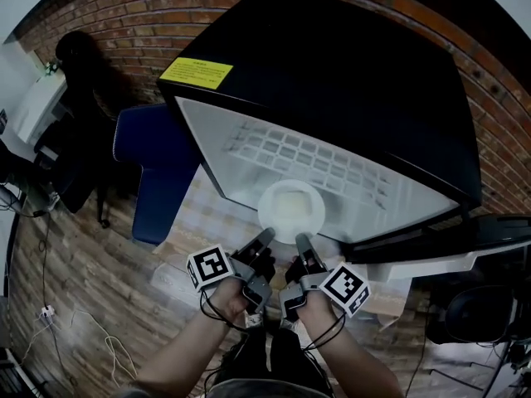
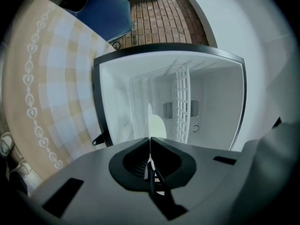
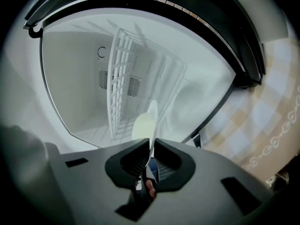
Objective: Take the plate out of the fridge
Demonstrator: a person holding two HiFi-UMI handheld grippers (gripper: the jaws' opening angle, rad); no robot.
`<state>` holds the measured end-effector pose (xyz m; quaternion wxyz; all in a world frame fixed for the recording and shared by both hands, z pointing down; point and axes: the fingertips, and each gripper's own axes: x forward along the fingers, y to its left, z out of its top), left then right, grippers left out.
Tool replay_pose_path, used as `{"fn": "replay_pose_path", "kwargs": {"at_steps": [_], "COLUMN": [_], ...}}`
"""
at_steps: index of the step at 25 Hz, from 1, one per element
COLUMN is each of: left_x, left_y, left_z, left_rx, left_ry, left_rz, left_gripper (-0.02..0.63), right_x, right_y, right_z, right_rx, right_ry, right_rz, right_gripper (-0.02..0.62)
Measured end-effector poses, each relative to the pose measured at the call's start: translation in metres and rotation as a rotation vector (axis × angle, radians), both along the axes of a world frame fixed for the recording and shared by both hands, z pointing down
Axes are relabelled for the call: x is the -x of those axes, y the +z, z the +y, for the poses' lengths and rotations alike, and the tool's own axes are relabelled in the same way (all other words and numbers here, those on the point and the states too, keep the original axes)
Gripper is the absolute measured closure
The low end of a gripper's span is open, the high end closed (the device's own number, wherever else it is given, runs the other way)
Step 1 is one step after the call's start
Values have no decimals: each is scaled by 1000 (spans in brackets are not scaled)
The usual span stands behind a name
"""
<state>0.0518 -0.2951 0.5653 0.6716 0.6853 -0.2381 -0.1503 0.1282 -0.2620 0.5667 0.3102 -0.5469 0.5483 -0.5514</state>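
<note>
A round white plate [image 1: 290, 210] sits at the front edge of the open black fridge [image 1: 332, 73], just below its white wire shelf [image 1: 299, 156]. My left gripper [image 1: 265, 237] is shut on the plate's near-left rim. My right gripper [image 1: 300, 243] is shut on the near-right rim, close beside it. In the left gripper view the plate [image 2: 156, 127] stands edge-on, its thin rim pinched in the left gripper [image 2: 150, 142]. The right gripper view shows the plate [image 3: 144, 125] rising out of the right gripper [image 3: 151, 146], with the wire shelf [image 3: 117, 78] behind it.
The fridge door [image 1: 431, 264] hangs open at the lower right. A blue chair [image 1: 153, 172] stands left of the fridge. A checkered cloth [image 1: 199, 214] lies in front of it. Brick wall runs behind, and cables [image 1: 83, 330] lie on the floor at the left.
</note>
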Motion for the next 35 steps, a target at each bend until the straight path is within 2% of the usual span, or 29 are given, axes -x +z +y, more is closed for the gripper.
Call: {"fn": "replay_pose_path", "kwargs": {"at_steps": [9,14,17,29,35], "left_x": [37,60,77,156,194], "left_y": [-56,-81,-98,-158,-171], "left_z": [7,15,16,34,48], "left_rx": [-35,-53,-69,-131,-138], "left_ry": [-52,-99,-132,-267,-347], "left_rz": [34,41,43,23,25], "left_gripper": [584,584,584,584,584], "right_x": [35,53,72,147,189], "right_y": [-55,-78,-96,-151,-166], "right_z": [1,5,3,4,12], "right_rx": [-40,-61,-88,-167,-173], "right_ry": [-62,-118,-152,-358,-438], "right_rz": [-58,-15,-52,-34,-96], "right_gripper": [558,558,558,558,558]}}
